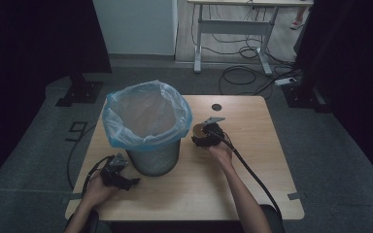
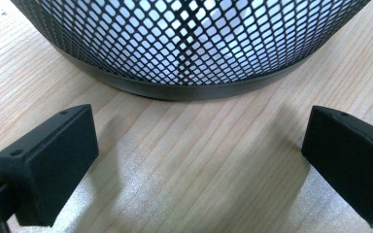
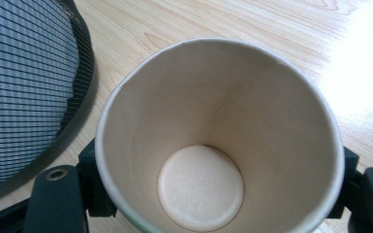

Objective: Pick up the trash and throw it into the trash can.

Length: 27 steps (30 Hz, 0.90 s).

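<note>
A black mesh wastebasket [image 1: 153,156] lined with a blue plastic bag [image 1: 147,114] stands at the table's centre-left. My right gripper [image 1: 206,137] is just right of it, shut on an empty brown paper cup [image 1: 198,129]. In the right gripper view the cup [image 3: 213,121] faces me mouth-first, a jaw pressing each side, with the basket's mesh [image 3: 24,87] at left. My left gripper [image 1: 121,177] rests low by the basket's near-left side. Its jaws stand wide open in the left gripper view [image 2: 199,150], nothing between them, facing the basket's base [image 2: 184,87].
The wooden table [image 1: 252,194] has bare room at right and front. A small dark round mark [image 1: 216,107] lies near the far edge. Beyond it are a grey desk frame [image 1: 233,29] and loose cables [image 1: 252,73] on the floor.
</note>
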Motion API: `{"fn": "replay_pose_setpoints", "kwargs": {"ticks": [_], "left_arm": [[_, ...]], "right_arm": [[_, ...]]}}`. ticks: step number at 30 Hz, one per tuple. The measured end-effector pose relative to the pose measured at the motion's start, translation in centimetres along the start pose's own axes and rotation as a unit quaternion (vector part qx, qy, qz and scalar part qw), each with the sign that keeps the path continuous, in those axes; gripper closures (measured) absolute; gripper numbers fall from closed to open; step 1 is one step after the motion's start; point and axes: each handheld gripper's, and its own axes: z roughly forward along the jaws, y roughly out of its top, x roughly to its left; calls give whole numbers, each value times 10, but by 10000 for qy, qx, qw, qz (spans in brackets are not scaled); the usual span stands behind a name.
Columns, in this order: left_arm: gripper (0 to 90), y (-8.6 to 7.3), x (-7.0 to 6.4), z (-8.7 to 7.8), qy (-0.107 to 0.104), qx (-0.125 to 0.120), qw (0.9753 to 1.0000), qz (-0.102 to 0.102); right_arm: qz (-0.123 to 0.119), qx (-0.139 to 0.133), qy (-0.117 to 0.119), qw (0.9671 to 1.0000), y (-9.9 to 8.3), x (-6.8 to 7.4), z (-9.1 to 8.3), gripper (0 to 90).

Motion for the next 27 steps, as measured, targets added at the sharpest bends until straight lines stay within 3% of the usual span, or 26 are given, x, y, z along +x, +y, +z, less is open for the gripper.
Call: {"fn": "replay_pose_setpoints", "kwargs": {"ticks": [12, 19, 21, 27], "left_arm": [[0, 0, 0, 0, 0, 5, 10000, 2], [0, 0, 0, 0, 1, 1, 10000, -2], [0, 0, 0, 0, 1, 0, 10000, -1], [0, 0, 0, 0, 3, 0, 10000, -1]], "right_arm": [[93, 109, 355, 9993, 19, -2, -26, 249], [17, 137, 573, 9983, 35, 0, -45, 251], [-101, 229, 639, 9976, 43, 0, -52, 250], [-86, 247, 782, 9966, 55, -2, -62, 249]]}}
